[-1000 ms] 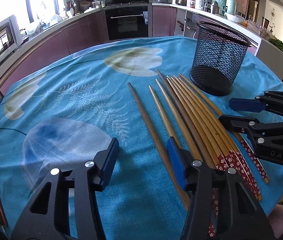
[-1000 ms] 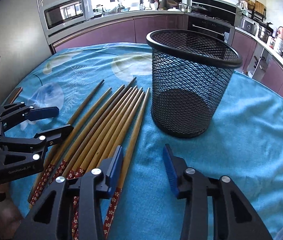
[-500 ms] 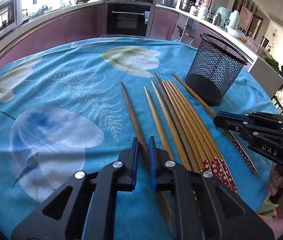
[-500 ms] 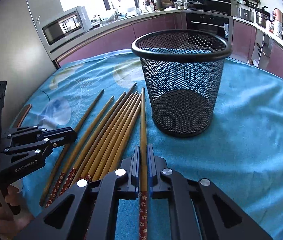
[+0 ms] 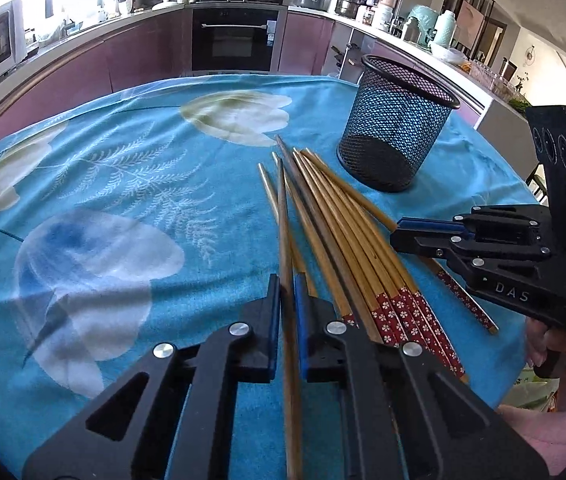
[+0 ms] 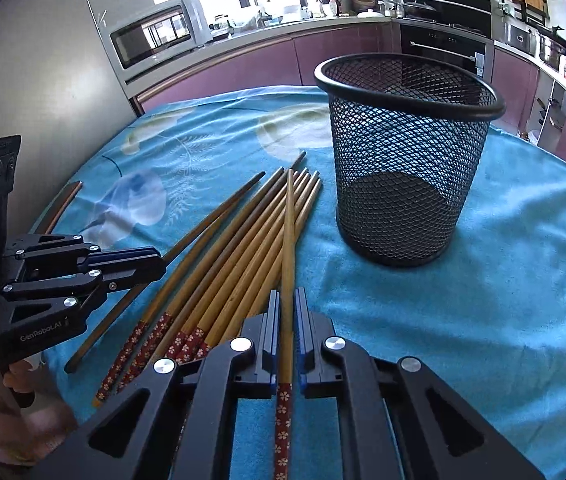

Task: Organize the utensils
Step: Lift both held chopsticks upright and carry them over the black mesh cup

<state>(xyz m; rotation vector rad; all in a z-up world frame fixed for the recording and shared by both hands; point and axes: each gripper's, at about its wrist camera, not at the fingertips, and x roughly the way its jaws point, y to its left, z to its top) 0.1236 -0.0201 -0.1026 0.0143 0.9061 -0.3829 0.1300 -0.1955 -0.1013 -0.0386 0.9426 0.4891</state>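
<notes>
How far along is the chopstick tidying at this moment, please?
Nothing is stowed yet: the mesh holder is empty. Each tongs grips one chopstick: left tongs a plain one, right tongs a red-handled one. The remaining chopsticks lie on the tablecloth.

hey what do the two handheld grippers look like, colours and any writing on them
Both are black angular plastic with silver screws and blue finger pads. The left gripper reads "GenRobot.AI"; the right gripper reads "DAS". Each carries a black box with three round ports. Bare hands grip them; no cables show.

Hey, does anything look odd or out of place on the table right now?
Nothing damaged or spilled. The mesh holder stands upright and empty, while the chopsticks lie fanned on the tablecloth.
</notes>
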